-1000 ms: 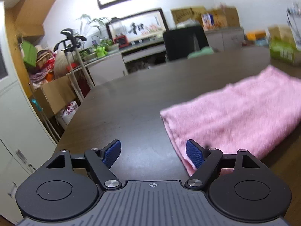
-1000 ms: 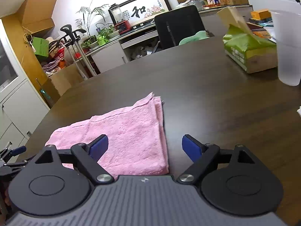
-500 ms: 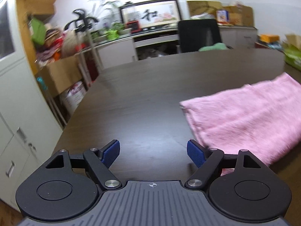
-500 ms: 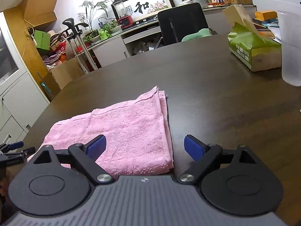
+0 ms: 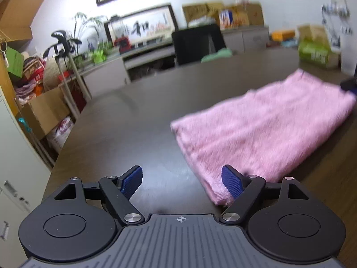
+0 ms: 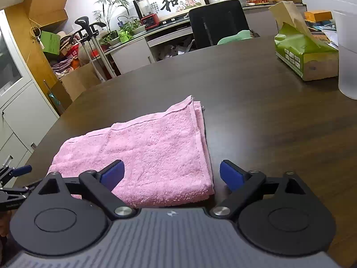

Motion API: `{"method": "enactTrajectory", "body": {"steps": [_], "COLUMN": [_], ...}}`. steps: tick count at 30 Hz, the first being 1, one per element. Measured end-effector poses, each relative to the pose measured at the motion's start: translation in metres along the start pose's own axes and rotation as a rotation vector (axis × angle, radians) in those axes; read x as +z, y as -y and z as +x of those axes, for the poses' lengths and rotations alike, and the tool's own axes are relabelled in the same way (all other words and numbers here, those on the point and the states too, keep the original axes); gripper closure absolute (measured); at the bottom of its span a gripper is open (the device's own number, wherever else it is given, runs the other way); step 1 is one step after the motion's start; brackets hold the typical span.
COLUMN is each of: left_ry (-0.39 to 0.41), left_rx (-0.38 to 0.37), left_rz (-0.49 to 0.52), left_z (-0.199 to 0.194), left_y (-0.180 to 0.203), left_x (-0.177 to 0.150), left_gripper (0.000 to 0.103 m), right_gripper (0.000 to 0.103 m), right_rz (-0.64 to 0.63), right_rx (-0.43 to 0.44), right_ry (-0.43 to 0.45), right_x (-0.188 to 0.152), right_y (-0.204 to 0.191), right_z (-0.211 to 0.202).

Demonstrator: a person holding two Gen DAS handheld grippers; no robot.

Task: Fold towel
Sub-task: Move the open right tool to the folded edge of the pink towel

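Note:
A pink towel (image 5: 256, 134) lies folded flat on the dark wooden table (image 5: 133, 122). My left gripper (image 5: 181, 176) is open at the towel's near left corner, and its right finger hangs over the towel's edge. In the right wrist view the towel (image 6: 156, 147) has its stacked edges along the right side. My right gripper (image 6: 171, 169) hovers low over the near right corner. Its jaws are opening, with that corner between the fingers and neither pad pressing on it. The left gripper's fingertips (image 6: 20, 170) show at the left edge of that view.
A green tissue box (image 6: 305, 55) and a frosted plastic cup (image 6: 348, 55) stand on the table at the far right. A black office chair (image 6: 218, 22) sits at the far side. Cabinets and cardboard boxes line the room to the left.
The left wrist view swung away from the towel and back, so the towel's corner again sits at the right finger. The right gripper's jaws spread wider and the towel looks slightly nearer.

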State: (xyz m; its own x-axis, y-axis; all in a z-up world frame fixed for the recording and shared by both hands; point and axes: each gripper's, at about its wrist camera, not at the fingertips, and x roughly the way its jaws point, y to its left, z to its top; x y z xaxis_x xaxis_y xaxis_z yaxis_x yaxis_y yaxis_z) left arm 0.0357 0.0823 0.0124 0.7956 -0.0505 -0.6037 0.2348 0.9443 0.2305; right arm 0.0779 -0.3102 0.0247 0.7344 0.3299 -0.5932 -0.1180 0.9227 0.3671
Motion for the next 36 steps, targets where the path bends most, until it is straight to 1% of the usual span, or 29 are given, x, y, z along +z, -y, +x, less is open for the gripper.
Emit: {"method": "enactTrajectory", "body": {"steps": [3, 9, 14, 17, 20, 24, 27, 30, 31, 33, 36], "left_ry": [-0.007, 0.008, 0.005, 0.005, 0.004, 0.005, 0.006, 0.006, 0.005, 0.006, 0.005], "left_rx": [-0.001, 0.020, 0.019, 0.023, 0.028, 0.038, 0.040, 0.043, 0.045, 0.048, 0.050], "left_rz": [0.001, 0.043, 0.035, 0.036, 0.033, 0.034, 0.036, 0.033, 0.032, 0.031, 0.029], "left_z": [0.000, -0.001, 0.000, 0.000, 0.000, 0.001, 0.001, 0.002, 0.002, 0.002, 0.002], "left_y": [-0.002, 0.003, 0.001, 0.001, 0.002, 0.004, 0.006, 0.006, 0.007, 0.006, 0.005], "left_x": [-0.003, -0.003, 0.001, 0.001, 0.001, 0.000, 0.000, 0.001, 0.002, 0.002, 0.001], "left_gripper": [0.022, 0.022, 0.021, 0.020, 0.018, 0.016, 0.016, 0.014, 0.014, 0.012, 0.011], "right_gripper": [0.008, 0.007, 0.007, 0.007, 0.007, 0.007, 0.007, 0.005, 0.001, 0.000, 0.000], "right_rz": [-0.002, 0.003, -0.026, -0.037, 0.009, 0.117, 0.182, 0.171, 0.170, 0.168, 0.128], "right_rx": [-0.001, 0.010, 0.019, 0.008, 0.026, 0.099, 0.127, 0.142, 0.152, 0.173, 0.172], "right_ry": [-0.008, -0.025, -0.055, -0.086, -0.105, -0.115, -0.123, -0.149, -0.159, -0.179, -0.210], "right_x": [-0.001, -0.002, 0.002, 0.008, 0.015, 0.026, 0.037, 0.048, 0.051, 0.056, 0.061], "right_y": [0.001, 0.003, -0.002, -0.006, -0.004, 0.014, 0.026, 0.032, 0.032, 0.034, 0.029], "right_z": [0.002, 0.010, 0.016, 0.023, 0.027, 0.032, 0.038, 0.048, 0.051, 0.057, 0.062]}}
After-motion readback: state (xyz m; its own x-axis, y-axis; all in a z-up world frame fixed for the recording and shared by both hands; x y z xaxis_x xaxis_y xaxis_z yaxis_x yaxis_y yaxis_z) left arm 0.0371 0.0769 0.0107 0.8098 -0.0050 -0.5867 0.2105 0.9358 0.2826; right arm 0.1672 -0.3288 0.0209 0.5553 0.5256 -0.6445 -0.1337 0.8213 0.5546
